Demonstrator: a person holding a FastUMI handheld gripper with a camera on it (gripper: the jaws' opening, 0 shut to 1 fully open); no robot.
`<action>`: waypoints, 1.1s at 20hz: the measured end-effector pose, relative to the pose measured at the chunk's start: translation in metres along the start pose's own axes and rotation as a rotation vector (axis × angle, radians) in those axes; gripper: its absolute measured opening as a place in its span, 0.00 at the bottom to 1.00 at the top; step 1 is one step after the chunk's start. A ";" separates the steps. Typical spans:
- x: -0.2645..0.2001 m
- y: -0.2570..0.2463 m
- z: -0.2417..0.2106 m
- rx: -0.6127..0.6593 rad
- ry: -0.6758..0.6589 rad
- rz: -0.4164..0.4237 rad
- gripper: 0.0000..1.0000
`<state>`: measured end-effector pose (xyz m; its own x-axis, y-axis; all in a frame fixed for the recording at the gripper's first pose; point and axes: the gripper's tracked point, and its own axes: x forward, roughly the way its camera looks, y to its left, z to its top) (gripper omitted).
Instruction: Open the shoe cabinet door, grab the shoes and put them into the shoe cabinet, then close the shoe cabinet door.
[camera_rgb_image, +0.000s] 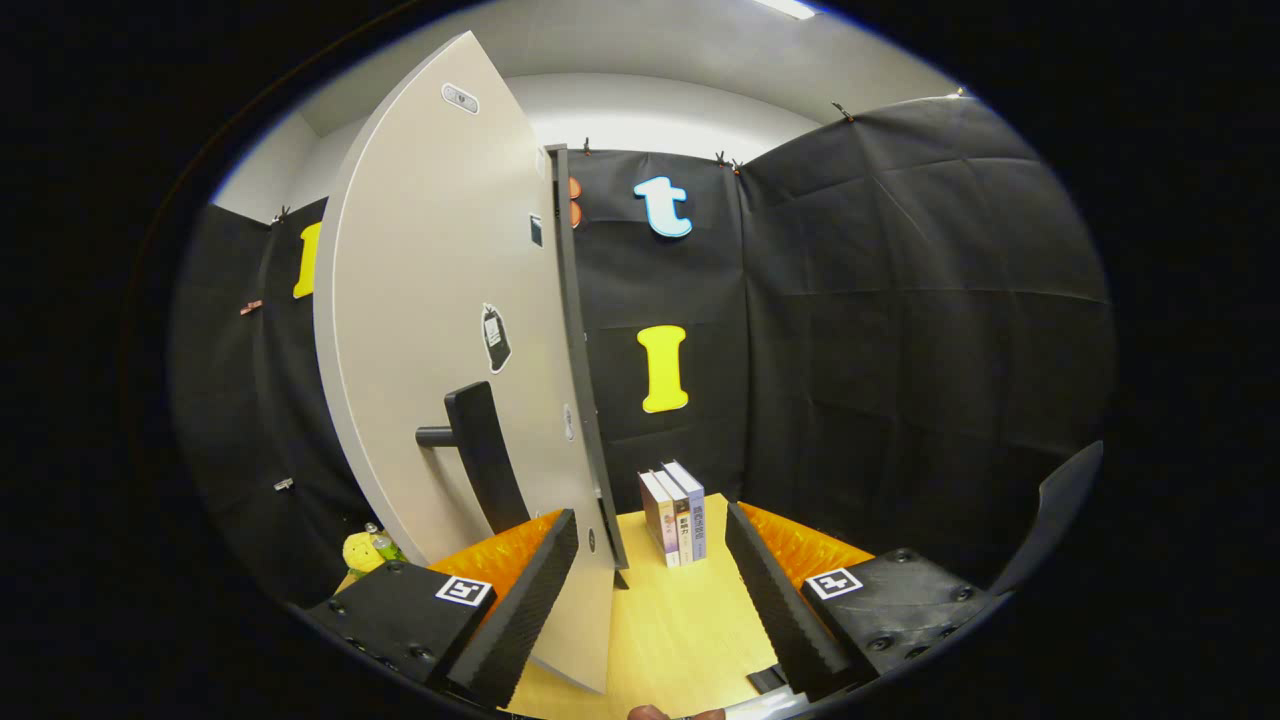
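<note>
The shoe cabinet door (440, 300) is a tall pale panel, swung open so that I see its outer face and its dark edge almost end-on. A black bar handle (480, 450) sticks out of that face, just beyond my left finger. My gripper (650, 515) is open with its fingers wide apart. The door's lower edge runs down between the fingers, close against the left finger (520, 600) and well apart from the right finger (770, 590).
A light wooden surface (680, 620) lies under the fingers. Three books (675, 520) stand upright on it just ahead of the fingertips. A yellow soft toy (362, 552) sits low beyond the door on the left. A dark curved object (1050, 510) rises on the right.
</note>
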<state>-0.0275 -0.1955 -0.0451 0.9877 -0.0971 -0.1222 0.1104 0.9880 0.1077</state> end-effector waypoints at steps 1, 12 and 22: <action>0.000 0.010 -0.002 0.001 0.005 0.011 0.98; 0.010 0.124 -0.020 0.027 0.036 0.165 0.98; 0.011 0.185 -0.008 -0.034 0.011 0.251 0.98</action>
<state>0.0027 -0.0130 -0.0345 0.9826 0.1527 -0.1062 -0.1418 0.9845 0.1029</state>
